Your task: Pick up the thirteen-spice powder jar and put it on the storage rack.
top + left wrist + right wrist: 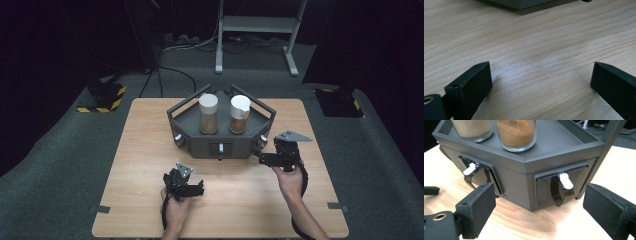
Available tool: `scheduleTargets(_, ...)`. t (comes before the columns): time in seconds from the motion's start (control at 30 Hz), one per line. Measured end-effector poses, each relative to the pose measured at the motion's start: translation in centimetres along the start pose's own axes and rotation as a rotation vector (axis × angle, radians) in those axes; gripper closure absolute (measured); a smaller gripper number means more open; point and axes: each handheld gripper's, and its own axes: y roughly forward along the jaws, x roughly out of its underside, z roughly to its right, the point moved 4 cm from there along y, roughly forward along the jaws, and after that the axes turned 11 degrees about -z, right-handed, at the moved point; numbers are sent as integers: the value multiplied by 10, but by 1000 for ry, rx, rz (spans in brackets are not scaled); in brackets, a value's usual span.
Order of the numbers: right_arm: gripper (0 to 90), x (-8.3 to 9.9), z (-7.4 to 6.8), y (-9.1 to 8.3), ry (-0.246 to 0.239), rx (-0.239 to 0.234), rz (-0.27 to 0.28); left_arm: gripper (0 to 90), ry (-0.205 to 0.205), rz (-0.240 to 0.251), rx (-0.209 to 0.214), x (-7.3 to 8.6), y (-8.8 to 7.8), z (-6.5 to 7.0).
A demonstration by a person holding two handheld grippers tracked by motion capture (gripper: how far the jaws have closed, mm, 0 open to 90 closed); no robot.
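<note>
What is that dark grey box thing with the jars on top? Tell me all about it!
The dark grey rack looks like matte plastic, with angled sides and corner posts. It sits on the wooden table. Two jars of brown powder stand upright in its top tray. Its side faces hold smoky clear drawers with white tabs. The right gripper is close beside it, jaws open.

High view: sitting above person's side, looking forward and down on table point(150, 210). Left gripper view: hovering close over tabletop, catching rack point(524, 3) edge. Right gripper view: facing rack front at close range. All three sharing rack and tabletop.
</note>
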Motion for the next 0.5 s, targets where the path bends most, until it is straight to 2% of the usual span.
scheduleTargets(0.13, 111, 4, 1, 2, 9, 16, -18, 36, 0, -1, 0, 0, 0, 0)
scheduleTargets(0.5, 113, 16, 3, 7, 24, 22, -35, 36, 1, 0, -1, 0, 0, 0)
